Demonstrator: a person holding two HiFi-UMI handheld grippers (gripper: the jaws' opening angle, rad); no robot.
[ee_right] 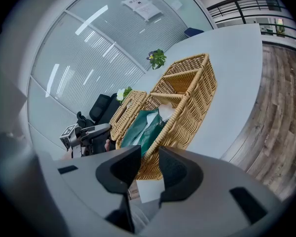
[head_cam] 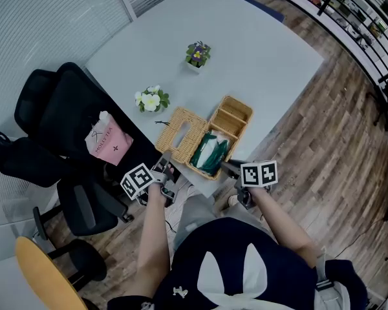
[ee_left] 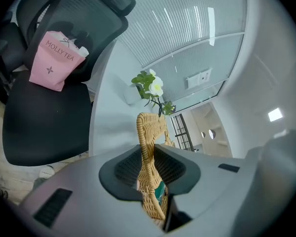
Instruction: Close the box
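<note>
A wicker box [head_cam: 238, 106] stands near the front edge of the pale table [head_cam: 258, 44], with a green bag [head_cam: 210, 152] in its near compartment. Its hinged wicker lid [head_cam: 181, 131] lies folded open to the left. My left gripper [head_cam: 164, 163] is at the lid's near corner. In the left gripper view the lid's edge [ee_left: 150, 127] stands upright between the jaws, and the left gripper [ee_left: 149, 157] is shut on it. My right gripper [head_cam: 227, 168] is at the box's near right corner. In the right gripper view the right gripper [ee_right: 150, 162] is shut on the box [ee_right: 192, 88] at its rim.
Two small flower pots stand on the table, one white [head_cam: 152, 99] just behind the lid and one purple [head_cam: 197, 54] farther back. A black office chair [head_cam: 71, 121] with a pink bag [head_cam: 107, 142] is close on the left. Wooden floor [head_cam: 336, 147] lies to the right.
</note>
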